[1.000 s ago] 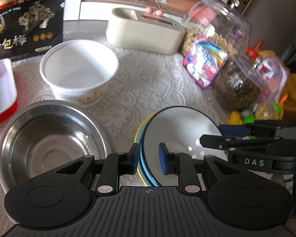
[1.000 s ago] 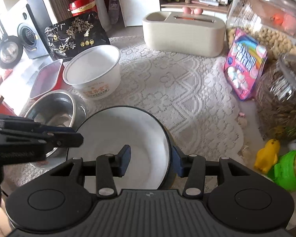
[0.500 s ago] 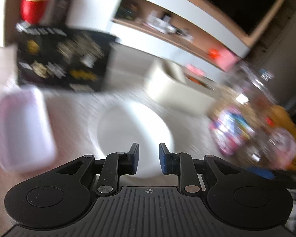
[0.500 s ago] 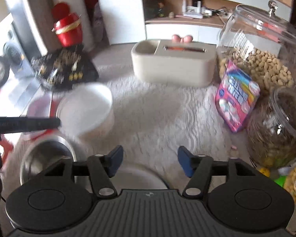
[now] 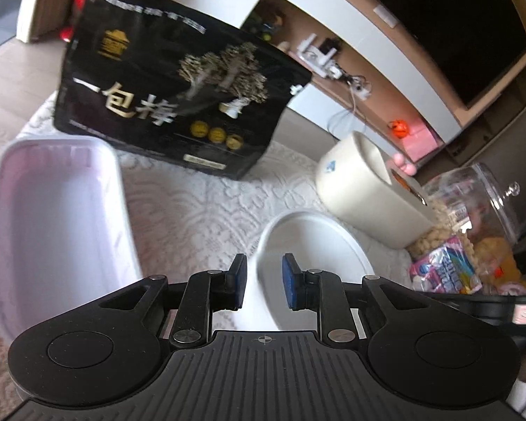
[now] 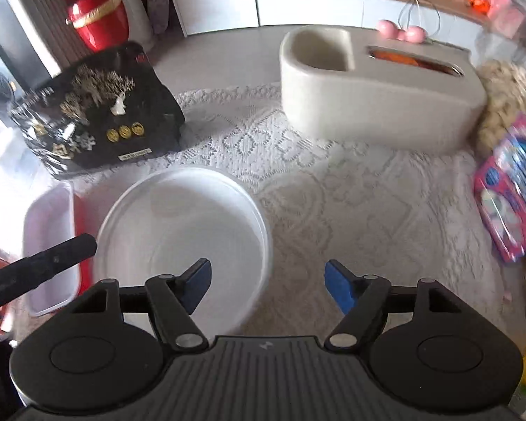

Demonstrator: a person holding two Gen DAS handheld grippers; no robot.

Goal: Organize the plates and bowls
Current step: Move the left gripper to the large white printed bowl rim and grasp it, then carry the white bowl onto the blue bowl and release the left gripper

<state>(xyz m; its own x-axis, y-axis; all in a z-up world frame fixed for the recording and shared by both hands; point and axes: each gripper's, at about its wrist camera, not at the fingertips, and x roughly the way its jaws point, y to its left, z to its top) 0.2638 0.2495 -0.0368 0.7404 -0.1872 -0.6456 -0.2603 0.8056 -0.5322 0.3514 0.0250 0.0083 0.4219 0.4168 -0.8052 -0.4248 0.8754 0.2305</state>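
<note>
A white plastic bowl (image 5: 315,249) stands upright on the lace cloth. In the left wrist view my left gripper (image 5: 263,282) hangs over the bowl's left rim. Its blue pads stand narrowly apart, with the wall between them but not pinched. In the right wrist view the same bowl (image 6: 179,231) lies just ahead and left. My right gripper (image 6: 268,286) is over its right rim, jaws opening wide, pads clear of the wall. A black bar of the left tool (image 6: 52,256) shows at the bowl's left side. No plates are in view.
A pale rectangular tub (image 5: 52,231) with a red base sits left of the bowl. A black snack bag (image 5: 179,105) stands behind, a cream tissue box (image 6: 375,94) at the back right. A glass jar (image 5: 473,210) and a pink candy packet (image 6: 512,189) crowd the right side.
Both grippers left the plate stack and steel bowl and came forward to the white bowl. The right gripper let go of the white plate and widened. The left jaws kept their narrow gap.
</note>
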